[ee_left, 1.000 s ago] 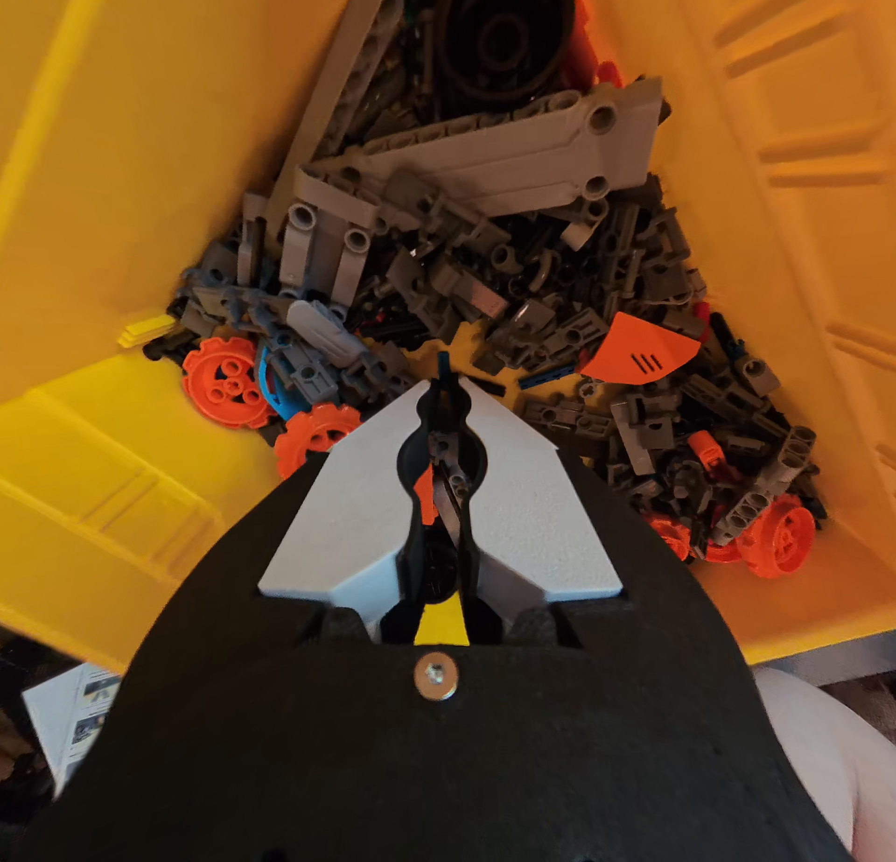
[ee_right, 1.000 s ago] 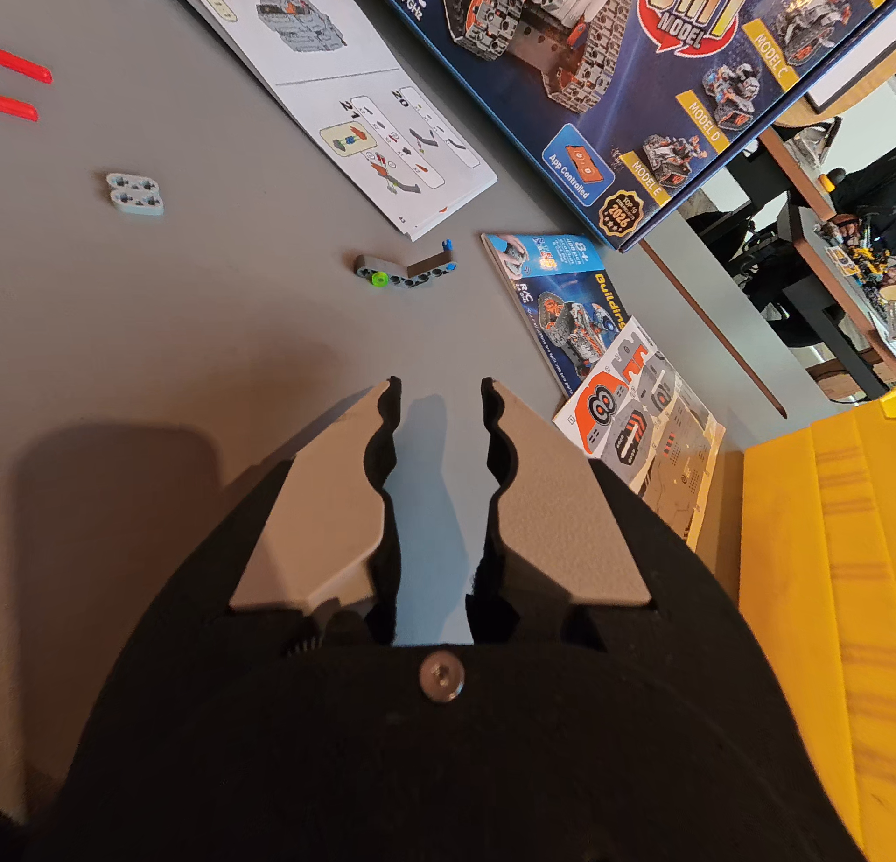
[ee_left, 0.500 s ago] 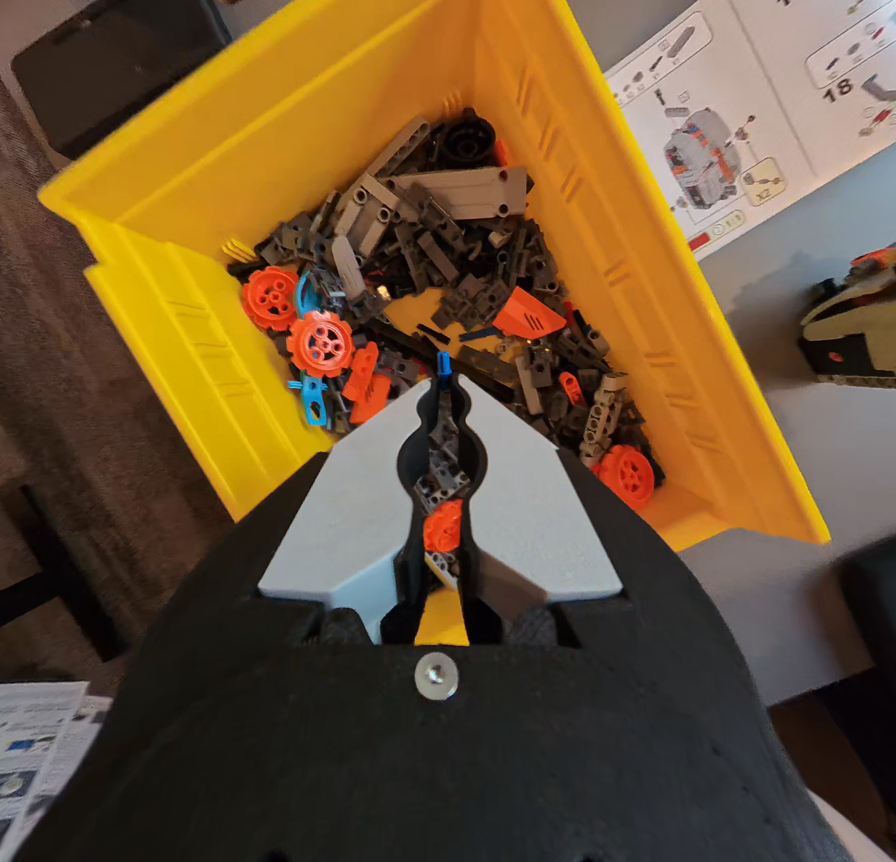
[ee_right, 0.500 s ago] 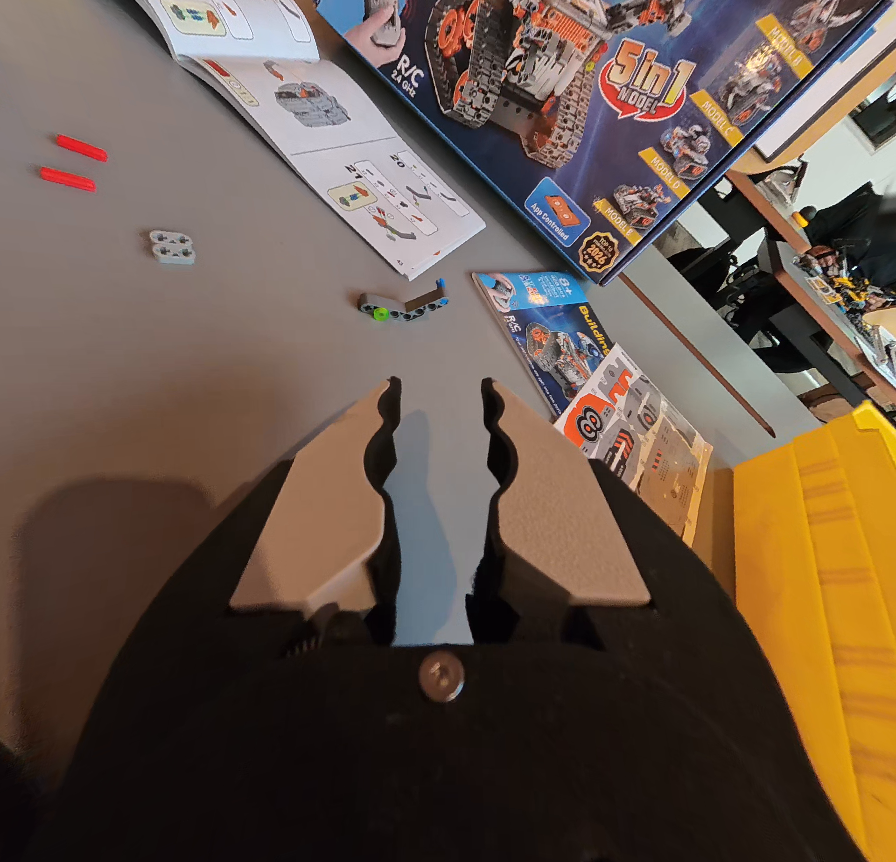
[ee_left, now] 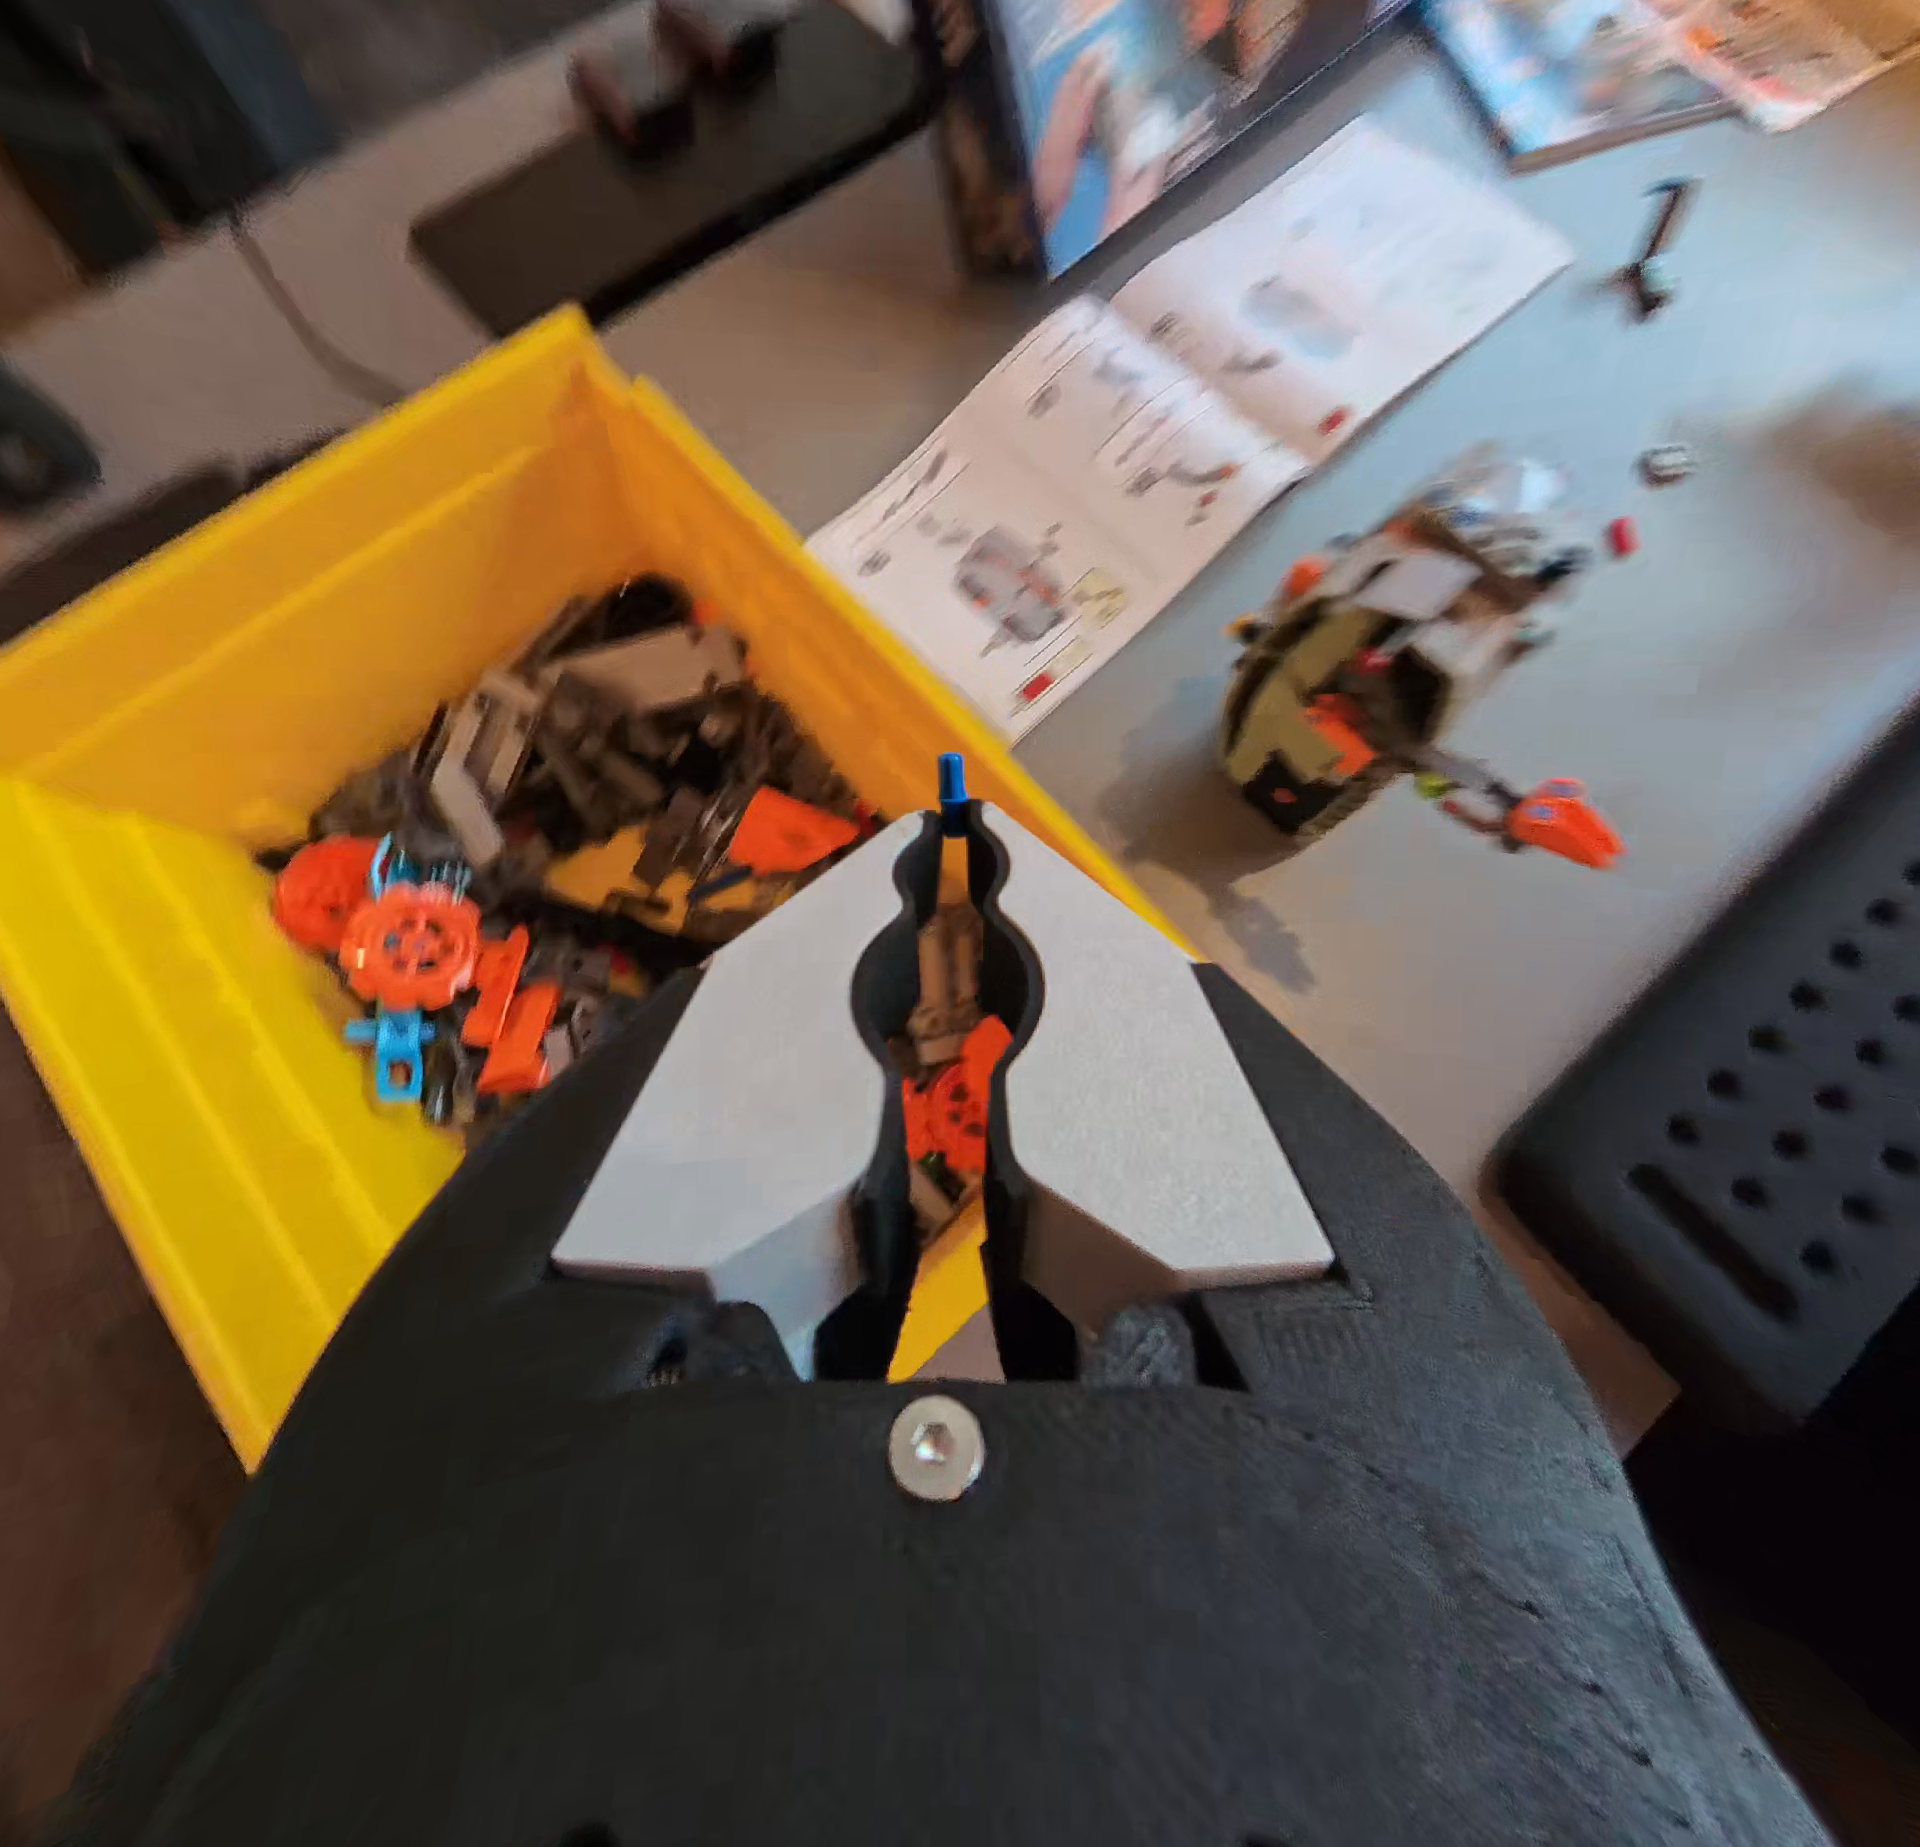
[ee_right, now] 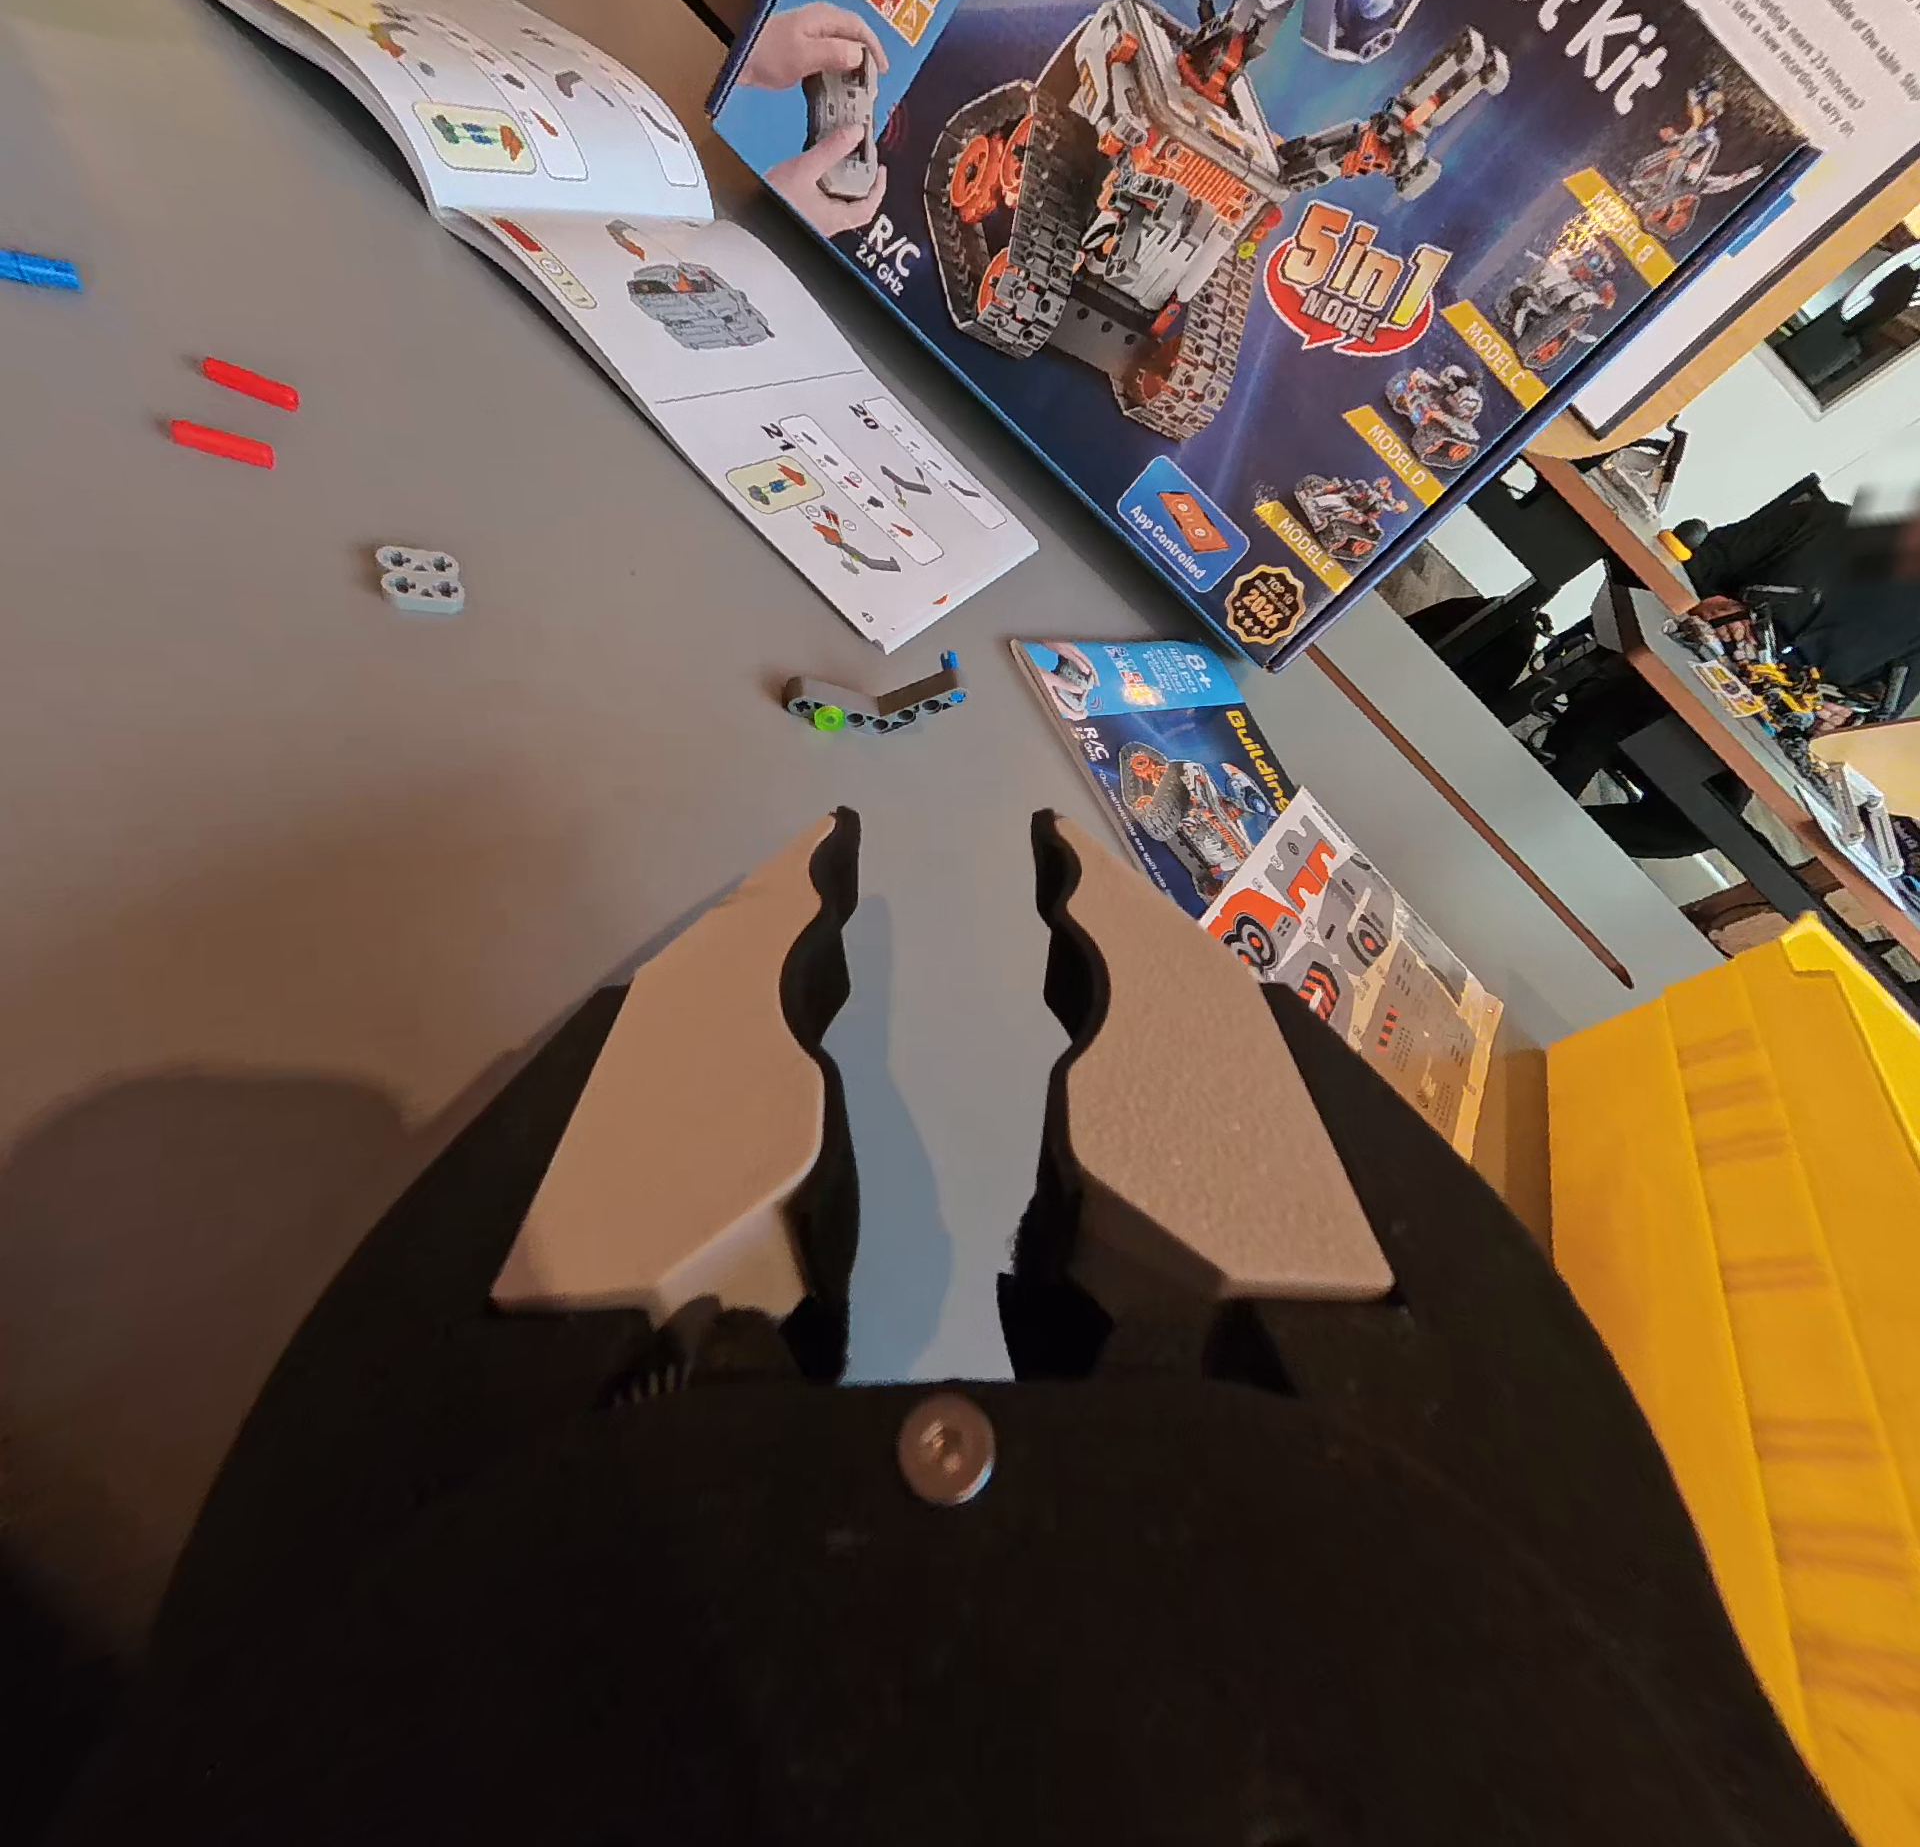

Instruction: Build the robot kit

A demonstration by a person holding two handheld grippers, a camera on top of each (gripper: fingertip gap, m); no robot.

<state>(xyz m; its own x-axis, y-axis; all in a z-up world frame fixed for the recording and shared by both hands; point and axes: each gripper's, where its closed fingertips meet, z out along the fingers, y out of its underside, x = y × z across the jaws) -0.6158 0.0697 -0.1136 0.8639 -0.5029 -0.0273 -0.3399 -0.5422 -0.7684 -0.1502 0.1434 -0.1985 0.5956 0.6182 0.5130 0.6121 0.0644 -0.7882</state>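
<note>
Above the near corner of the yellow bin (ee_left: 260,1018), the left hand-held gripper (ee_left: 951,826) is pinching a small blue pin (ee_left: 950,781) at its tips and should be gripping it steadily, while the right hand-held gripper (ee_right: 943,829) is hovering agape and empty over the grey tabletop (ee_right: 312,810).

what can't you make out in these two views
- Left wrist view: the blue pin in the shut left gripper shows only its tip; the fingers hide the rest.
- Left wrist view: motion blur smears the parts in the yellow bin and the half-built model.
- Right wrist view: the open right gripper hides the table below it; the frame edge crops the bin and the blue piece.
</note>
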